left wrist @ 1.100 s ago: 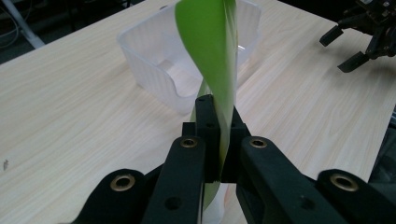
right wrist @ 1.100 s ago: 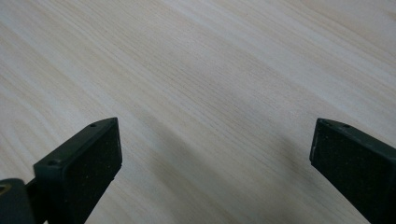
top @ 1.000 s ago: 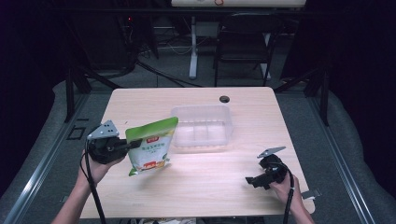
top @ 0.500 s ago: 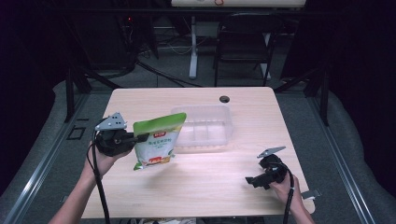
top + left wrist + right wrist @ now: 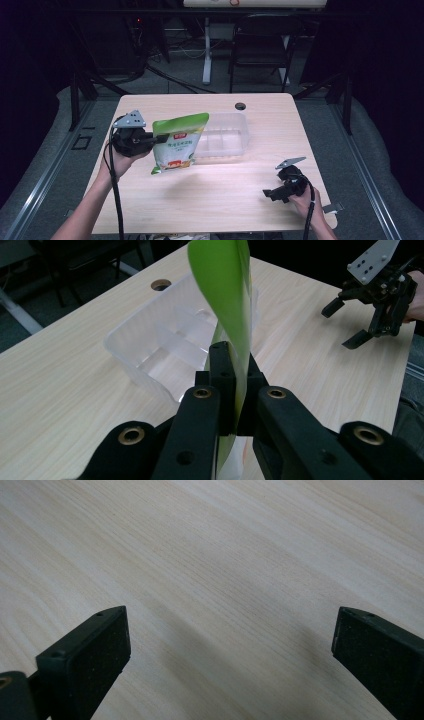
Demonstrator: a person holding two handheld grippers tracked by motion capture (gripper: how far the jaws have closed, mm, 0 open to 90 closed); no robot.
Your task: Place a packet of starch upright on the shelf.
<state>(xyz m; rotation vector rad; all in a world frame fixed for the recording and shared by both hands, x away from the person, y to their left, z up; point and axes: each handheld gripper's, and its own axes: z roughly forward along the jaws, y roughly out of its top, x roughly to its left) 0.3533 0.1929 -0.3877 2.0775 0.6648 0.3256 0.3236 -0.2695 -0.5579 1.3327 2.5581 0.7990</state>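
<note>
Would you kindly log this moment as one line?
left gripper: shut on green snack pouch, lifted beside clear divided container | right gripper: open, empty, over table

1. The pouch (image 5: 176,144) clamped in the left hand-held gripper (image 5: 159,140) has a bright green top band, a white body, a small red label and a green-and-orange picture low on its face.
2. In the left gripper view the pouch (image 5: 226,300) shows plain lime green along its edge.
3. The left hand-held gripper (image 5: 231,371) is matt black with brass-coloured rivets, under a grey plate.
4. The container (image 5: 227,131) just beyond that gripper is clear, faintly milky plastic.
5. The desk (image 5: 225,205) is pale wood with fine, straight grain lines.
6. The right hand-held gripper (image 5: 272,194) is black, topped by a grey plate; its pads (image 5: 95,645) are dull black.
7. The round hole (image 5: 240,106) beyond the container is dark.
</note>
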